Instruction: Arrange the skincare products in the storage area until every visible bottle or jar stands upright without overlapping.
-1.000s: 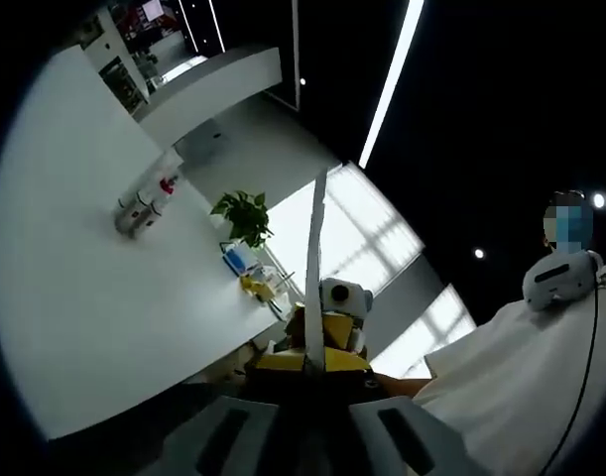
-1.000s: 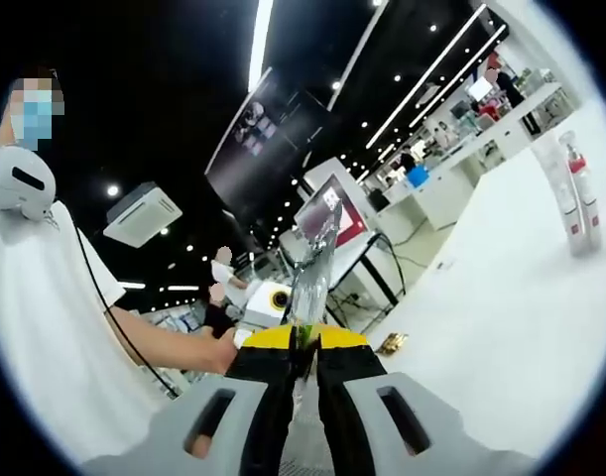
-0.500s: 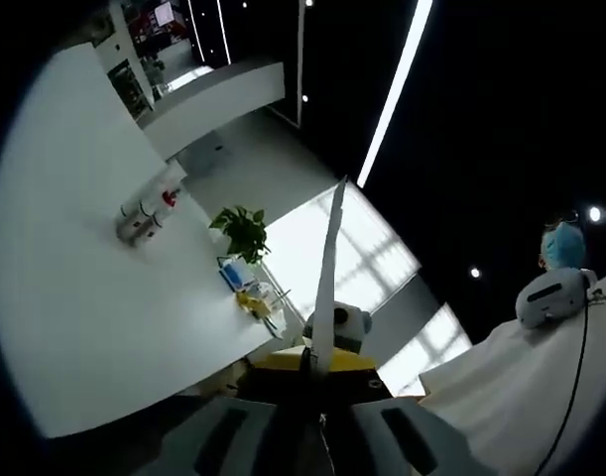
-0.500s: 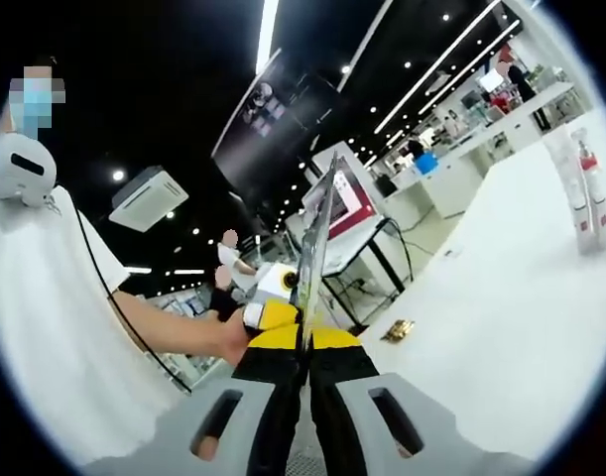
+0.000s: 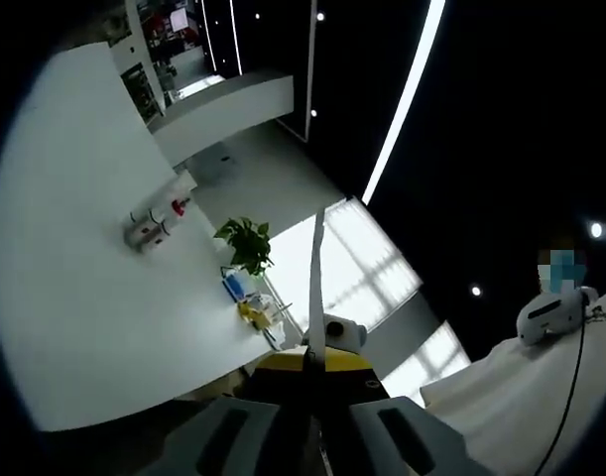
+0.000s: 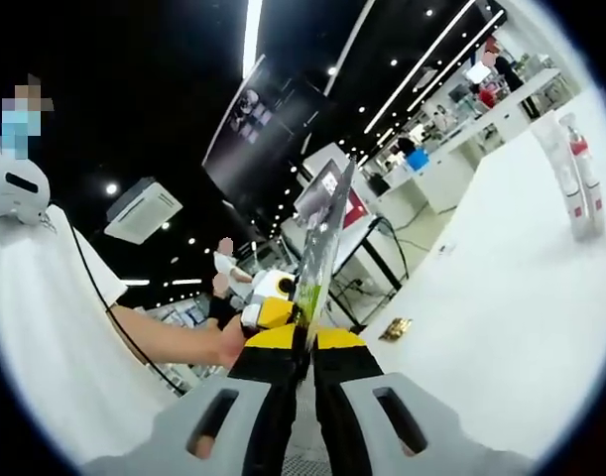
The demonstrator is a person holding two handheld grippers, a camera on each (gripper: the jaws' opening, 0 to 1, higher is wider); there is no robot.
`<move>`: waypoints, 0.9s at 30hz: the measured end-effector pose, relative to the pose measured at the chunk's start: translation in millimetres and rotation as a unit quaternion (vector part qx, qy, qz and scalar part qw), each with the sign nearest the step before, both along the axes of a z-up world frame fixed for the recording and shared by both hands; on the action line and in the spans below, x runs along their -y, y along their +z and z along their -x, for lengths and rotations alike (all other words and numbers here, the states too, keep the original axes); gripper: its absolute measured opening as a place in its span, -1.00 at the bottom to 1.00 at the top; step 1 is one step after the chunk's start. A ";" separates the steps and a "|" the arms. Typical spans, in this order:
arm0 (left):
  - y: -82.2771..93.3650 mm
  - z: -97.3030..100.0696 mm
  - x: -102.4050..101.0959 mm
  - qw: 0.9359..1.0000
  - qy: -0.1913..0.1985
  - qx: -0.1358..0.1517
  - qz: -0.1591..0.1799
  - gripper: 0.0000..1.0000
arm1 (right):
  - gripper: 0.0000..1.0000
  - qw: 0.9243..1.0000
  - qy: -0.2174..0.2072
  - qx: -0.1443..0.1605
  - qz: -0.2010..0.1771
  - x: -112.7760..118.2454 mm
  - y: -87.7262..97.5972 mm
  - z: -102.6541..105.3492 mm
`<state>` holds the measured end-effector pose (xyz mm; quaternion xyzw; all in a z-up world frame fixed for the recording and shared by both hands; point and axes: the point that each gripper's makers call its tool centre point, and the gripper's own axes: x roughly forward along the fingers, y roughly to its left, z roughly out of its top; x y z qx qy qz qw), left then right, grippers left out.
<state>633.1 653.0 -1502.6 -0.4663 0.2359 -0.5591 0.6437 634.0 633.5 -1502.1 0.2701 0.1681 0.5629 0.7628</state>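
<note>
Both grippers [image 5: 313,362] [image 6: 304,342] clench one thin clear sheet between them, raised off the white table [image 5: 74,297], far from the white-and-red bottles [image 6: 578,188], probably clearing it first.

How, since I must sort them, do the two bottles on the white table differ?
The red-collared bottle has a red collar and a narrow top; the plain bottle is all pale, with a broader cap. Both stand upright, side by side, on the table.
</note>
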 end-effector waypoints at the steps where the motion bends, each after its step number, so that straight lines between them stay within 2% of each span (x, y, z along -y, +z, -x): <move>1: -1.0 1.0 0.9 1.000 -0.003 -0.001 -0.002 -0.96 | -0.87 1.000 -0.002 0.000 -0.001 0.3 0.2 0.0; 7: -5.2 9.3 9.0 0.999 -0.026 0.001 -0.020 -0.96 | -0.85 0.999 -0.029 -0.011 -0.032 10.1 7.6 -10.2; 9: -5.9 9.0 8.6 0.999 -0.025 0.007 -0.022 -0.95 | -0.96 0.999 -0.013 -0.017 -0.038 8.8 9.5 -5.1; 12: -6.1 9.2 7.3 0.999 -0.032 -0.004 -0.014 -0.94 | -0.99 0.999 -0.017 -0.012 -0.034 7.9 9.0 -4.7; 15: -2.3 9.9 7.2 0.999 -0.032 -0.006 -0.007 -0.91 | -0.99 0.999 -0.010 -0.018 -0.041 6.9 10.4 -3.4; 23: -0.1 4.4 0.2 1.000 -0.011 0.000 0.002 -0.90 | -0.99 0.999 0.013 -0.021 -0.021 -2.3 3.8 3.4; 26: -0.2 2.1 -0.6 1.000 -0.012 -0.011 0.007 -0.94 | -0.96 1.000 0.016 -0.017 -0.014 -2.8 0.9 3.5; 27: -1.4 0.8 0.4 1.000 -0.008 -0.015 0.002 -0.95 | -0.93 1.000 0.008 -0.007 -0.004 -1.9 -1.2 1.2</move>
